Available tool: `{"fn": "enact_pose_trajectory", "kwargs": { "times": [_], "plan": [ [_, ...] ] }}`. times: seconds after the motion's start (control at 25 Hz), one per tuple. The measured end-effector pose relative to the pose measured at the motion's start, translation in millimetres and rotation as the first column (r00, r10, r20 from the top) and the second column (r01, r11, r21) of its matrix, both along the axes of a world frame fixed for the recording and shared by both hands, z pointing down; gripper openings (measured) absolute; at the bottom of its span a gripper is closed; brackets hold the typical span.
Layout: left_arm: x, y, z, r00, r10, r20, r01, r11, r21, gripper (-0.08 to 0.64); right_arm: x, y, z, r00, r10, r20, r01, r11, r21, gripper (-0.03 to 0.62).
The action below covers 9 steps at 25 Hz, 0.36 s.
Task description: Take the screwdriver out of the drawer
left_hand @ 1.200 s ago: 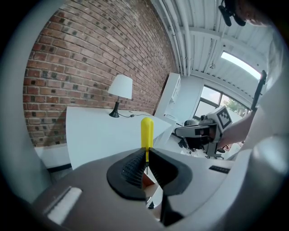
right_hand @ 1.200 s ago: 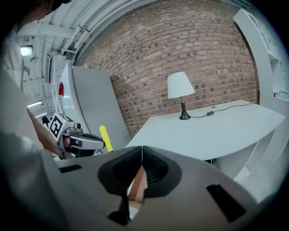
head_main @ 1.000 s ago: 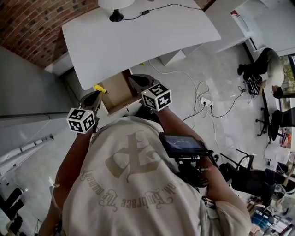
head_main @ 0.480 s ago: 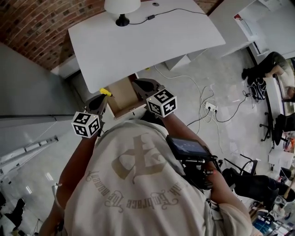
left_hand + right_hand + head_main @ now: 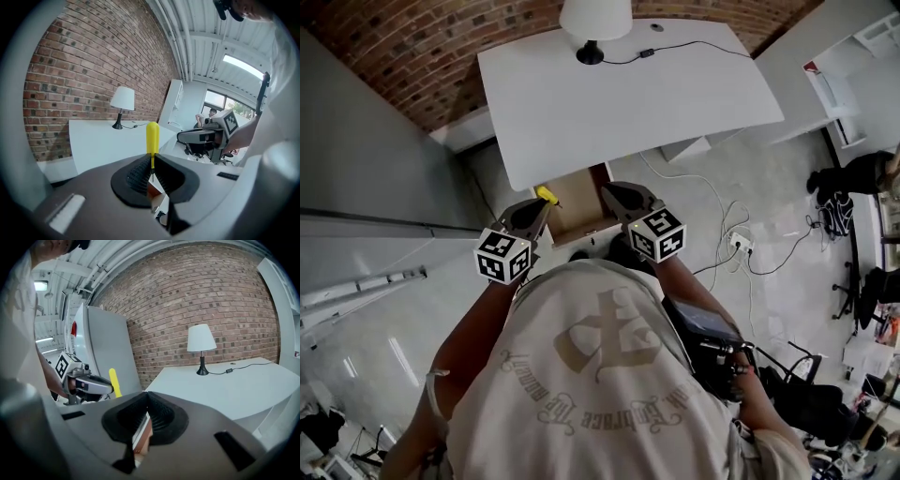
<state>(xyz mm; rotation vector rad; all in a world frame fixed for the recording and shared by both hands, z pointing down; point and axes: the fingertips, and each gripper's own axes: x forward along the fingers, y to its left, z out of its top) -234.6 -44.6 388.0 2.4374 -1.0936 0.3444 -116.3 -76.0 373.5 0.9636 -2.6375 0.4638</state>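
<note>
My left gripper (image 5: 542, 204) is shut on the thin metal shaft of a screwdriver (image 5: 546, 195). Its yellow handle (image 5: 152, 137) sticks straight up above the closed jaws of the left gripper (image 5: 152, 158). The tool hangs over the left edge of the open brown drawer (image 5: 577, 199) under the white desk (image 5: 628, 94). My right gripper (image 5: 613, 191) hovers at the drawer's right edge, its jaws closed together with nothing between them. In the right gripper view the right gripper (image 5: 148, 396) points at the desk (image 5: 225, 385), with the left gripper (image 5: 89, 383) and the screwdriver (image 5: 114, 382) at the left.
A white lamp (image 5: 595, 23) with a black base and cord stands at the desk's far side, against a brick wall (image 5: 412, 56). A grey cabinet (image 5: 366, 187) stands left of the desk. Cables and a power strip (image 5: 739, 242) lie on the floor at the right.
The head camera has shifted, so desk, drawer and both grippers sit further right and lower in the picture. Relative to the drawer the grippers have hardly moved; the left still grips the screwdriver.
</note>
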Motion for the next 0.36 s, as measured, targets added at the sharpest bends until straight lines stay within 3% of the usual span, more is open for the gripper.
{"fn": "enact_pose_trajectory", "kwargs": {
  "times": [0.36],
  "plan": [
    [-2.2, 4.4, 5.1, 1.000, 0.005, 0.004, -0.005, 1.000, -0.001, 0.020, -1.6, 6.8, 6.5, 0.999, -0.002, -0.032, 0.001, 1.000, -0.013, 0.006]
  ]
}}
